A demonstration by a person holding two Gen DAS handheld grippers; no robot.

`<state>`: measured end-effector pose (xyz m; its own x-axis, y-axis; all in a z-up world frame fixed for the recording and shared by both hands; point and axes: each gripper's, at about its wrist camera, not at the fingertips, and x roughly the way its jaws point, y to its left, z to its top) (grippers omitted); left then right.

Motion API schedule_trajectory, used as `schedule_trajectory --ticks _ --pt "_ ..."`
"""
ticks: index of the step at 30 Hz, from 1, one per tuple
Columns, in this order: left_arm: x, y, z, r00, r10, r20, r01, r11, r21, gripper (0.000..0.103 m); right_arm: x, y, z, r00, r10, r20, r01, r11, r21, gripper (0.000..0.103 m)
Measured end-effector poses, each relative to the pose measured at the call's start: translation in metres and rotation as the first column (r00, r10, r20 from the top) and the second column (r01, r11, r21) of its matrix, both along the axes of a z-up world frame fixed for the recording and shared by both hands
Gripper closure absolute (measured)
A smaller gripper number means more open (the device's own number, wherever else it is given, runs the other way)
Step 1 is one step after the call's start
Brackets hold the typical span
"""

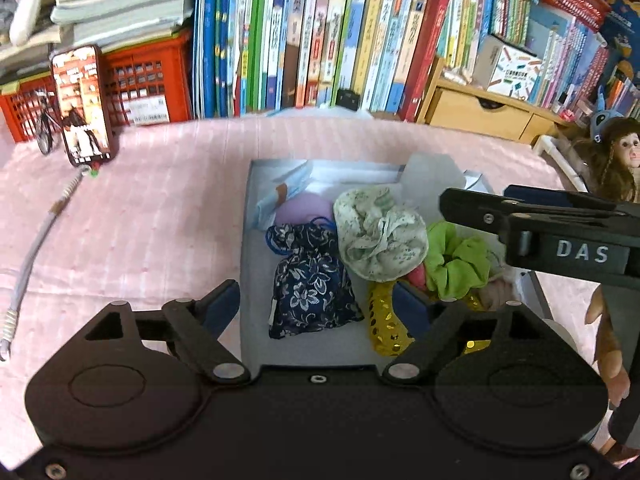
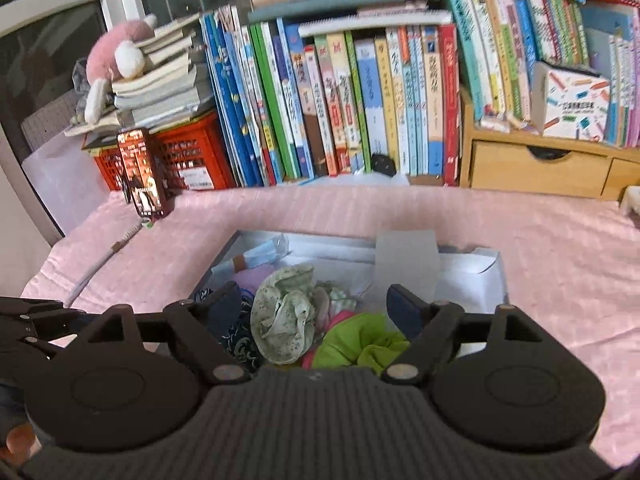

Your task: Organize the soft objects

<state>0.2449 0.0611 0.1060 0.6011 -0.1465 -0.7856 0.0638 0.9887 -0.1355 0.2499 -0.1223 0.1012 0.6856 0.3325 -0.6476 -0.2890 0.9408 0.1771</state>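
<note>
A shallow grey box [image 1: 245, 240] [image 2: 472, 266] lies on the pink cloth and holds soft items. In it are a dark blue floral pouch [image 1: 312, 280] [image 2: 236, 340], a pale floral fabric piece [image 1: 380, 236] [image 2: 284, 316], a lime scrunchie [image 1: 460, 256] [image 2: 360, 344], a gold sequined piece [image 1: 384, 320], a purple pad [image 1: 300, 208] and a face mask [image 1: 280, 196] [image 2: 256, 258]. My left gripper [image 1: 316, 296] hangs open above the pouch, gripping nothing. My right gripper [image 2: 314, 294] [image 1: 476, 198] is open over the box's right side, empty too.
A lit phone [image 1: 84, 104] [image 2: 144, 172] stands at the back left before a red crate [image 1: 148, 80]. Upright books [image 1: 320, 40] line the back; wooden drawers [image 1: 472, 112] and a doll [image 1: 612, 156] sit right. A cord [image 1: 32, 256] trails along the left. A hand [image 1: 608, 344] shows at right.
</note>
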Motion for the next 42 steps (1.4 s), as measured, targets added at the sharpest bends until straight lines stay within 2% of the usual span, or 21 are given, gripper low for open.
schedule_trajectory --ticks 7,9,16,23,30,42 --pt "-0.023 -0.008 0.012 0.995 -0.018 0.098 0.015 1.0 0.023 0.016 -0.026 -0.015 0.014 0.995 -0.014 0.094 0.013 1.0 0.02 0.01" --pt "-0.03 -0.011 0.015 0.992 -0.025 0.123 0.02 0.999 0.036 0.015 -0.034 -0.019 0.017 0.992 -0.014 0.126 0.012 1.0 0.016 0.006" --pt "-0.047 -0.018 0.018 0.985 -0.04 0.171 0.033 0.999 0.042 0.013 -0.065 -0.024 0.031 0.966 -0.008 0.259 0.017 0.999 -0.033 0.0" --pt "-0.063 -0.02 0.021 0.976 -0.048 0.214 0.039 0.998 0.047 0.011 -0.086 -0.022 0.035 0.945 0.014 0.328 0.017 0.996 -0.093 0.0" --pt "-0.074 -0.021 0.02 0.97 -0.044 0.24 0.041 0.999 0.019 0.008 -0.098 -0.023 0.033 0.939 0.011 0.343 0.023 0.995 -0.093 0.0" --pt "-0.086 -0.028 0.015 0.961 -0.046 0.273 0.035 0.998 0.044 0.004 -0.107 -0.036 0.024 0.944 -0.028 0.33 0.053 0.996 -0.066 0.0"
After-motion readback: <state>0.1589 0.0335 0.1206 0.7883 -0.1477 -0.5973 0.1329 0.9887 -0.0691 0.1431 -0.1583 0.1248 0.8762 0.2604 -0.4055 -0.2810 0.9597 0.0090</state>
